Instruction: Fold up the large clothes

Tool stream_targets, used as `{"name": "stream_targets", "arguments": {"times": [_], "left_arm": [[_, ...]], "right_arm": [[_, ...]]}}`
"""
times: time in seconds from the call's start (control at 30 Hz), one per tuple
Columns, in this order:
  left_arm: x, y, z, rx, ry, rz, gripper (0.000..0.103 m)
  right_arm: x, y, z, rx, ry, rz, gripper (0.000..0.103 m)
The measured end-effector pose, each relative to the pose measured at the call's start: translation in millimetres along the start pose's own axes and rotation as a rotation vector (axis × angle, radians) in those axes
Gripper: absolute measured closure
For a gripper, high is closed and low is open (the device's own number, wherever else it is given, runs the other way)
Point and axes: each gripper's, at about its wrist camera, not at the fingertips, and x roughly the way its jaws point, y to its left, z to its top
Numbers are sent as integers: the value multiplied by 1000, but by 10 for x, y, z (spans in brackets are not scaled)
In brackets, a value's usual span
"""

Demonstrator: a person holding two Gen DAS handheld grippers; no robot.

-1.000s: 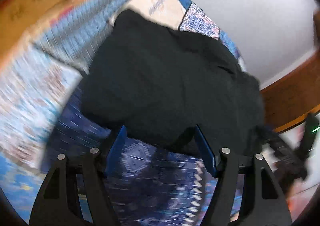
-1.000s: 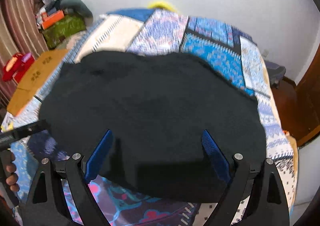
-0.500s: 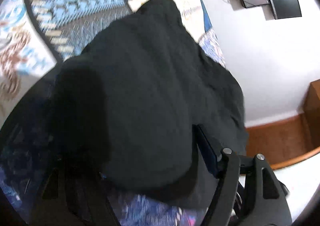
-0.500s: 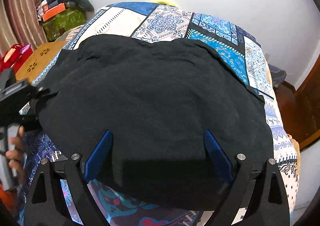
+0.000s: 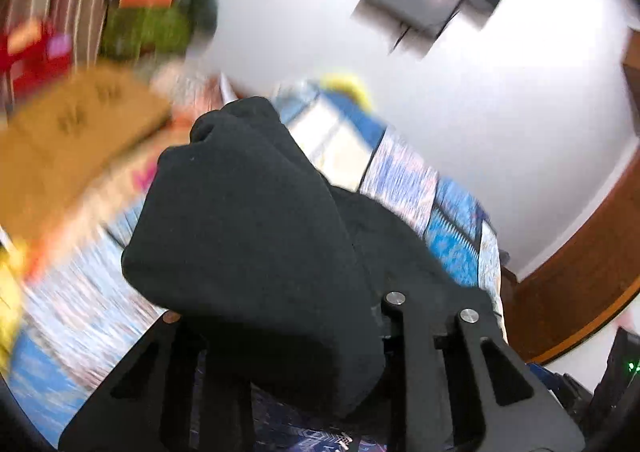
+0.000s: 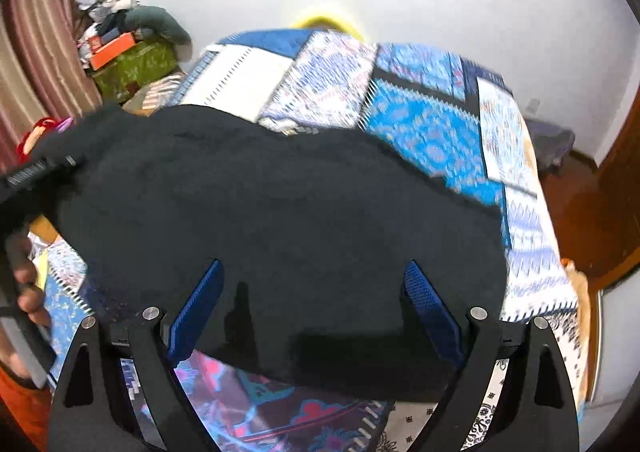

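Black garment point(image 6: 280, 212) bears no readable label; left tool point(image 5: 280, 332) closing on it, right tool point(image 6: 312, 304) spread wide.

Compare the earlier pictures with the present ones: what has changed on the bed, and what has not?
The left gripper, jaws closing, has taken hold of the black garment and lifted its edge off the patterned bedspread. The right gripper stays open above the garment, holding nothing.

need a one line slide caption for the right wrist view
Open right gripper poised over a black garment spread on a patchwork bedspread, while the left gripper lifts its far edge.
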Motion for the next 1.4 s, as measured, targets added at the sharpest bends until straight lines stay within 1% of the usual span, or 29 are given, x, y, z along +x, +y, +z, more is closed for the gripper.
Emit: {"name": "stream_targets", "arguments": {"times": [0.1,0.17,0.23,0.27,0.3,0.37,0.4,0.47,0.5,0.57,0.6,0.63,0.67,0.7,0.73,0.77,0.8,0.87,0.93,1.0,1.07,1.1,1.17,1.2,1.23,1.3,1.33,1.37,1.4], "left_arm": [[-418,-89,167,66,-108,7,76],[-646,-151,258,119,-164,23,76],[-783,-220,309,182,-200,36,76],[-810,-259,310,218,-210,47,76],[-834,-276,281,251,-214,60,76],[-762,-354,198,320,-190,73,76],[-741,-337,134,334,-170,71,76],[-566,-373,8,367,-103,76,76],[-483,-406,-71,384,-75,78,76],[-398,-503,-190,419,-48,76,76],[-390,-536,-230,432,-47,73,76],[-379,-610,-277,455,-48,68,76],[-374,-691,-318,475,-50,62,76],[-378,-777,-355,490,-48,55,76],[-381,-855,-393,508,-43,43,76],[-388,-937,-442,526,-35,29,76],[-360,-975,-454,536,-28,22,76],[-288,-1105,-555,550,13,-8,75],[-207,-1231,-710,553,61,-37,74],[-114,-1341,-899,577,113,-59,72],[-23,-1416,-1109,609,174,-74,67],[35,-1460,-1236,639,213,-89,65],[148,-1511,-1511,715,296,-121,55],[179,-1517,-1621,751,322,-121,54],[195,-1522,-1707,785,329,-113,51],[146,-1524,-1798,845,309,-115,44],[115,-1515,-1799,845,316,-131,38],[77,-1497,-1776,828,334,-153,35],[33,-1491,-1759,815,345,-168,35]], "right_arm": [[-48,234,56,-34,-14,61,13],[6,460,58,-67,-3,111,13],[108,655,32,-80,14,159,13],[208,764,18,-77,34,198,13],[276,805,11,-70,53,221,10],[526,931,-37,-45,116,276,9],[618,961,-57,-44,139,288,7],[799,1000,-105,-52,180,300,6],[824,996,-121,-54,186,309,6],[778,913,-126,-38,194,362,8],[726,828,-118,-11,199,387,11],[662,718,-108,18,198,404,11],[550,550,-108,56,177,413,11],[462,409,-111,81,156,400,11],[359,251,-114,108,133,365,11],[272,140,-132,127,116,323,11],[171,-29,-155,144,96,261,11],[15,-275,-197,154,67,168,11],[-118,-514,-291,178,57,106,11],[-195,-670,-371,203,58,69,11],[-252,-758,-494,219,63,36,11],[-274,-809,-526,223,65,26,11],[-308,-884,-601,228,74,6,11],[-351,-923,-619,230,76,4,11],[-351,-979,-618,235,78,4,11],[-405,-996,-627,246,74,12,11],[-453,-1001,-623,249,69,17,11],[-500,-991,-594,251,57,24,11],[-541,-992,-590,250,49,27,11]]}}
